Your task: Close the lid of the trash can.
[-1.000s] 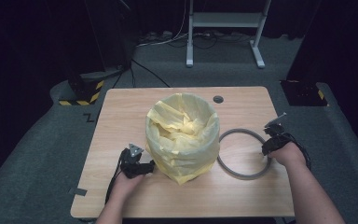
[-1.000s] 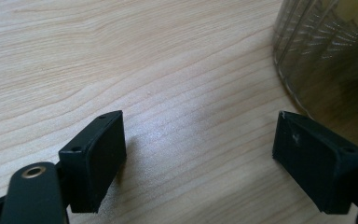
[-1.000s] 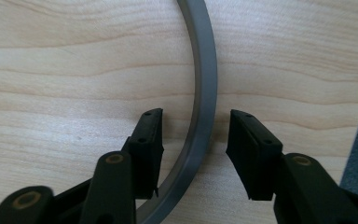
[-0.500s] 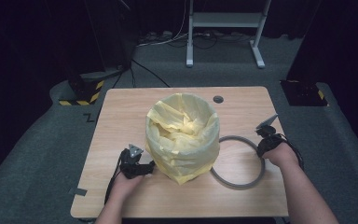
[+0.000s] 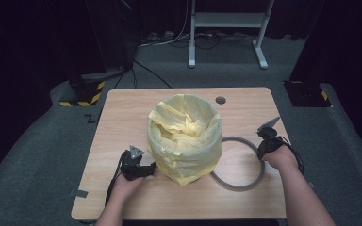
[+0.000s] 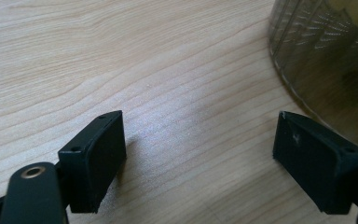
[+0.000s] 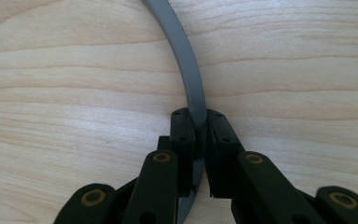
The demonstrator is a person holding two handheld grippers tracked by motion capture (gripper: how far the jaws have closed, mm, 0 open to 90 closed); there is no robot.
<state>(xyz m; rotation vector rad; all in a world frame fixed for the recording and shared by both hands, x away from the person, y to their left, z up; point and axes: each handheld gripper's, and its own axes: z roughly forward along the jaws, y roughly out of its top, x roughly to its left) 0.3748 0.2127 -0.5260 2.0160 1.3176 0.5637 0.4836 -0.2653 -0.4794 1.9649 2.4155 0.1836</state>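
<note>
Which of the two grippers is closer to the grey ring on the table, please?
The right. The right gripper has just been closing its fingers on the grey ring, gripping its band. The left gripper sits open across the yellow-lined bin, away from the ring.

No printed word, brand or number can be read on anything on the tabletop (image 5: 122,197). The only letter-like mark is a pale "Z" (image 5: 91,118) on the grey floor covering (image 5: 37,155), just beside the far left corner of the tabletop; it looks like tape or chalk, and I cannot tell if it is really a letter. Near it, a low block (image 5: 82,94) on the floor carries yellow and black warning stripes, and a second striped patch (image 5: 321,94) lies on the floor past the far right corner. These stripes are signs only, with no text on them
</note>
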